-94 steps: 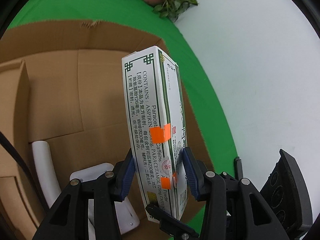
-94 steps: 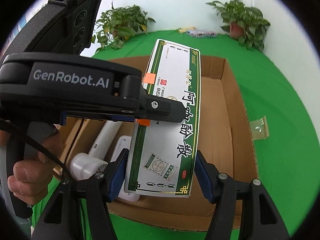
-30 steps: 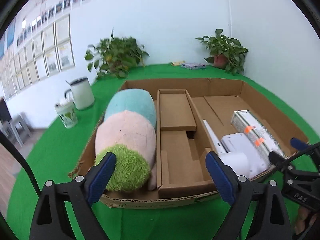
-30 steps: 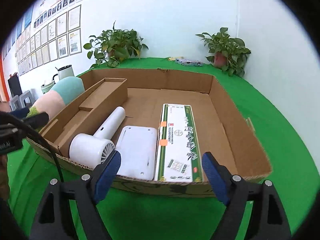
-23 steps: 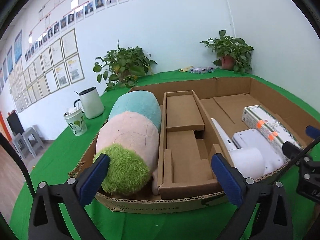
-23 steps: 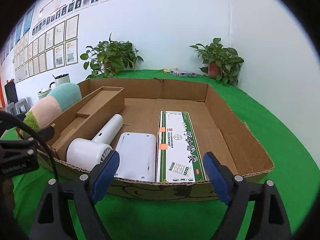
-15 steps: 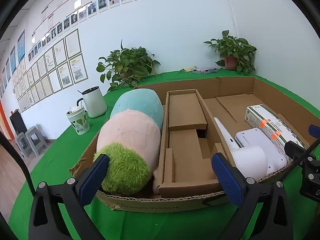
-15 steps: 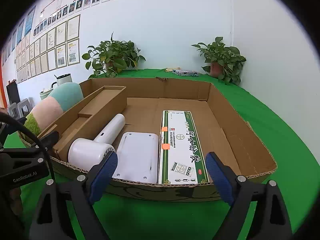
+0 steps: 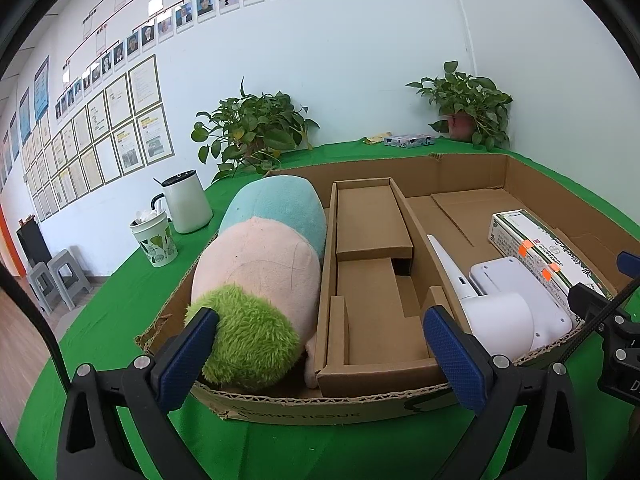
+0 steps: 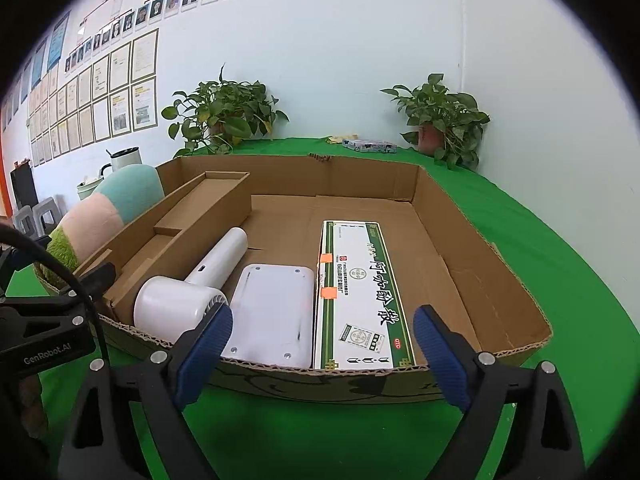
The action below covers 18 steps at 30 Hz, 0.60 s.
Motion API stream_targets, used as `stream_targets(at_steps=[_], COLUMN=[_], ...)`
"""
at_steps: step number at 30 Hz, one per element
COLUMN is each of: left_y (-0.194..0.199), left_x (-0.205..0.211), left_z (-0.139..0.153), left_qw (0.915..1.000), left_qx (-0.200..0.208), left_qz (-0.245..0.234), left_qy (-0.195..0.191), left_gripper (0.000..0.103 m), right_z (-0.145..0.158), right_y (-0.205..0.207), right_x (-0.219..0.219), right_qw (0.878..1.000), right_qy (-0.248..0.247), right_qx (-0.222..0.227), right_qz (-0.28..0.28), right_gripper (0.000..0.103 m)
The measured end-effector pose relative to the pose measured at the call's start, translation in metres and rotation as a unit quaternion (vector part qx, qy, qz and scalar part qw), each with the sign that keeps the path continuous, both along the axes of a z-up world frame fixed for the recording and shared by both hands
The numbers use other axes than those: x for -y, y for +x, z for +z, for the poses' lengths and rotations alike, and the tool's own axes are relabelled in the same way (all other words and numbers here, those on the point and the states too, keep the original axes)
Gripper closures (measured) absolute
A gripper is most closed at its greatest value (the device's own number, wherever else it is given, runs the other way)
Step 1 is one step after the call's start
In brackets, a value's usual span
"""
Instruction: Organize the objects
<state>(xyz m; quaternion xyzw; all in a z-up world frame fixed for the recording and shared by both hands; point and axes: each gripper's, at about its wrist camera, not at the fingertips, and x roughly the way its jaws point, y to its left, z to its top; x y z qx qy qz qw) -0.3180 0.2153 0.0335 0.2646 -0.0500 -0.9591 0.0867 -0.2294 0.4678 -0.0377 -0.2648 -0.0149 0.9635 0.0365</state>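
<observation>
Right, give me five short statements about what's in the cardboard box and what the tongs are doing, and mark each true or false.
1. The medicine carton lies flat in the cardboard box. True.
2. The hair dryer stands on the green cloth outside the box. False: it lies inside, beside the white flat device.
3. The right tongs grip the carton. False: open, empty, in front of the box.
4. The plush toy fills the box's left compartment. True.
5. The left tongs are shut. False: wide open, empty.
</observation>
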Motion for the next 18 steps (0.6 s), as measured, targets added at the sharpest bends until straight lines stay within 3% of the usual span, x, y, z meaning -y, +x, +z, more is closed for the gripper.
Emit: stream_targets(at_steps=[18], left_y=[-0.0017], left_x=[-0.0012], left_z=[-0.0008], left_qw=[1.0], left_qx=[0.0], left_qz=[0.0], left_qy=[0.0], left_gripper=[0.0], right_z=[0.0], right_y=[0.0006], right_x=[-0.0029], right_qw=[1.0], right_qy=[-0.001], right_qx=[0.001], right_qz=[-0.003], right_gripper=[0.008])
